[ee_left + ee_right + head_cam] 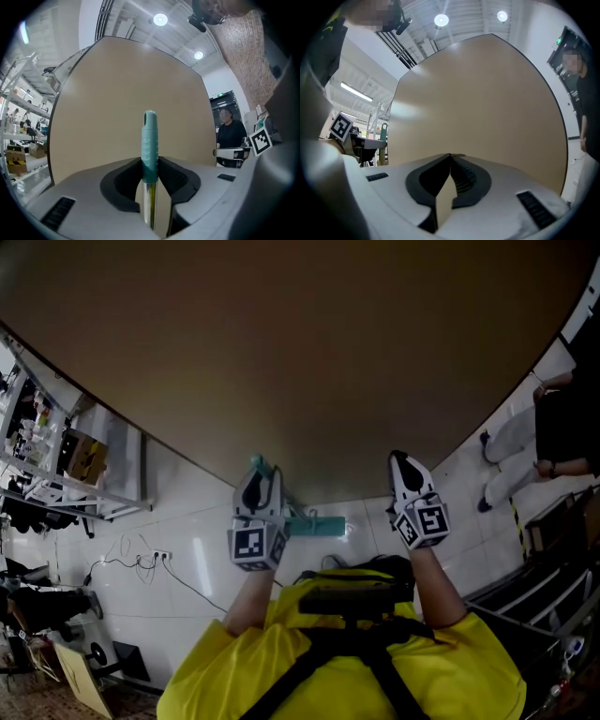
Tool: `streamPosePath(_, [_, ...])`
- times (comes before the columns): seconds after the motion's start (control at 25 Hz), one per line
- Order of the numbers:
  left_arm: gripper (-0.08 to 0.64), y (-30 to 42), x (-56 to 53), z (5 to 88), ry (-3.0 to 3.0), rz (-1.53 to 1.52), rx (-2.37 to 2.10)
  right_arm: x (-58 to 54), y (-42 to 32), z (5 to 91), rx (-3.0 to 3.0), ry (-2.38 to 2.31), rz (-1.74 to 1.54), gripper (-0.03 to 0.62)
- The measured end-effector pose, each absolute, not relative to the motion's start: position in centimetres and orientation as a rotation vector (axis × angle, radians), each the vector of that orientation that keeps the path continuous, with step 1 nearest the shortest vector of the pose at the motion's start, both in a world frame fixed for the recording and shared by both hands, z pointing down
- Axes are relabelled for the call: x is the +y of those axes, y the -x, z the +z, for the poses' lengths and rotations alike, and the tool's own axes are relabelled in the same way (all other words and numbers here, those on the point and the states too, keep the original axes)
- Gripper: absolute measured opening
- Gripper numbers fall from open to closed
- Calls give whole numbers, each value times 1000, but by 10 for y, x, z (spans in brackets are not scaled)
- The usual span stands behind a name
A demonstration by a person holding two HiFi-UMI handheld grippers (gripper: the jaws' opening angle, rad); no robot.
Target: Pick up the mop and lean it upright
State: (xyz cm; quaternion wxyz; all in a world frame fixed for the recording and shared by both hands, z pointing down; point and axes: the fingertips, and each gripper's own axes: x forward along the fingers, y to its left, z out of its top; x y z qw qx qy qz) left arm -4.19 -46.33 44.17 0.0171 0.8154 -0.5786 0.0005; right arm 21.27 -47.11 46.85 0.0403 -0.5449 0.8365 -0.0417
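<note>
The mop has a teal grip (150, 140) on top of a shiny metal pole (149, 206). My left gripper (150, 164) is shut on the pole just below that grip, and the handle stands upright between the pads. In the head view the grip's tip (257, 463) pokes out past the left gripper (260, 486), and a teal mop part (315, 525) lies on the floor to its right. My right gripper (403, 465) is held apart from the mop. In its own view the right gripper (450, 156) has its tips together with nothing between them.
A large brown panel (300, 352) stands straight ahead of both grippers. Metal shelving with boxes (56, 465) is at the left, and a power strip with cable (155, 559) lies on the white tiles. A person (539, 432) sits at the right, above dark railings (553, 559).
</note>
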Motion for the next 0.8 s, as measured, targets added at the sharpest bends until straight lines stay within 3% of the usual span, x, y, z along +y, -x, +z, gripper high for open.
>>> streamPosePath(0.36, [115, 41, -463, 469, -2491, 77, -1761, -474, -204, 481, 2583, 1672, -160, 8])
streamPosePath(0.8, [115, 19, -498, 631, -2369, 289, -1659, -485, -205, 548, 2639, 1759, -298, 8])
